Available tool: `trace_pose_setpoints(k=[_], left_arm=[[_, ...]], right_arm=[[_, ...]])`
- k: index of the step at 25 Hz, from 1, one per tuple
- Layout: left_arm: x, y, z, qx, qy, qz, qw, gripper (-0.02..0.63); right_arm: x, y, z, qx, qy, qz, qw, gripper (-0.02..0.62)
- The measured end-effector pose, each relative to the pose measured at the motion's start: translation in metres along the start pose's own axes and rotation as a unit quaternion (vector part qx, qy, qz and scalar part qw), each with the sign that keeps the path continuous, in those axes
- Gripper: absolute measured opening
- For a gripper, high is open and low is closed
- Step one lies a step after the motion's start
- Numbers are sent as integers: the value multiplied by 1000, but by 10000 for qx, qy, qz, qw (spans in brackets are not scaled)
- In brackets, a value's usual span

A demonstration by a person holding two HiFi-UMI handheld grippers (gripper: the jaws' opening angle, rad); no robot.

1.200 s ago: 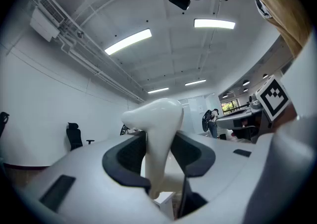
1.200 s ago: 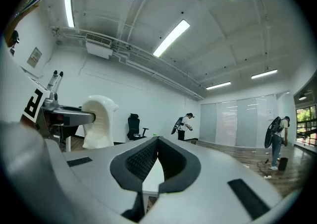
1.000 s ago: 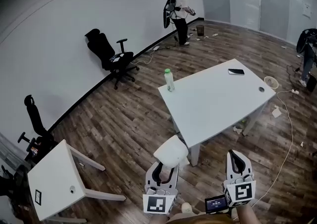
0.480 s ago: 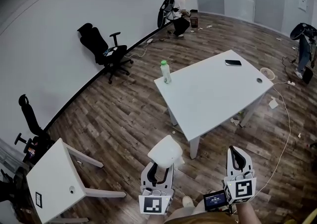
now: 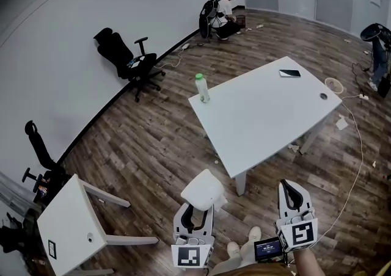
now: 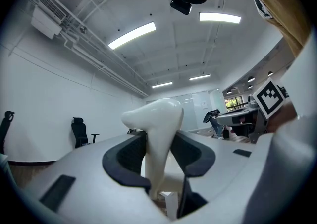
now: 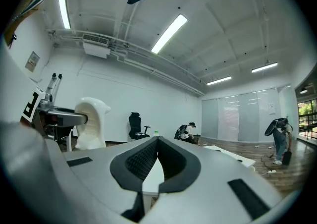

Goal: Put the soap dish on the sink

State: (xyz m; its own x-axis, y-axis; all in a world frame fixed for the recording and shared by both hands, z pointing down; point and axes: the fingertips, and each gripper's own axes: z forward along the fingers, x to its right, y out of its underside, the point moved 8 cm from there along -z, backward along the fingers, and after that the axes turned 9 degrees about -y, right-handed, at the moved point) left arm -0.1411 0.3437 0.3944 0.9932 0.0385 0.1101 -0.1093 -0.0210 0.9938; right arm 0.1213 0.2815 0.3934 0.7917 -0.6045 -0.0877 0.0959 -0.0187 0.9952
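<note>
Left hand-held gripper (image 5: 197,206) clamped on the white soap dish (image 5: 201,188); right hand-held gripper (image 5: 292,190) jaws together, nothing between.
Head view: left at 6 o'clock, right at 5 o'clock, both over the wood floor (image 5: 153,146). Dish sticks out past the jaws, apart from the white bench (image 5: 269,116) at 1 o'clock. Green-capped bottle (image 5: 201,88) on the bench's 10 o'clock corner.

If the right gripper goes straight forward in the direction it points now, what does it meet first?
Probably the large white rectangular table: the right gripper points toward its near edge. The height is hard to judge, so the gripper may pass just above the top instead.
</note>
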Motion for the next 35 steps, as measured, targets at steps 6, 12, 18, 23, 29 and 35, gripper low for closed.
trace_pose_setpoints(k=[6,12,18,23,29,35], left_arm=[[28,2,31,-111,5,-156,9998,161],[44,3,55,-141,148,10,9998,161],[66,0,76,-70,286,-40,9996,161],[69,0,94,-61,332,-30,9994,161],[69,7,121,-102,401,-130,9991,161],[61,9,156,-59,495,-208,9985,160]], right_arm=[[29,15,9,-124,-131,168,9997,8],[46,14,22,31,-290,171,9994,8],[74,13,20,6,-215,251,9995,8],[90,20,24,-10,-119,356,9993,8],[104,21,42,-93,-69,287,9995,8],[118,12,71,130,-229,257,9993,8]])
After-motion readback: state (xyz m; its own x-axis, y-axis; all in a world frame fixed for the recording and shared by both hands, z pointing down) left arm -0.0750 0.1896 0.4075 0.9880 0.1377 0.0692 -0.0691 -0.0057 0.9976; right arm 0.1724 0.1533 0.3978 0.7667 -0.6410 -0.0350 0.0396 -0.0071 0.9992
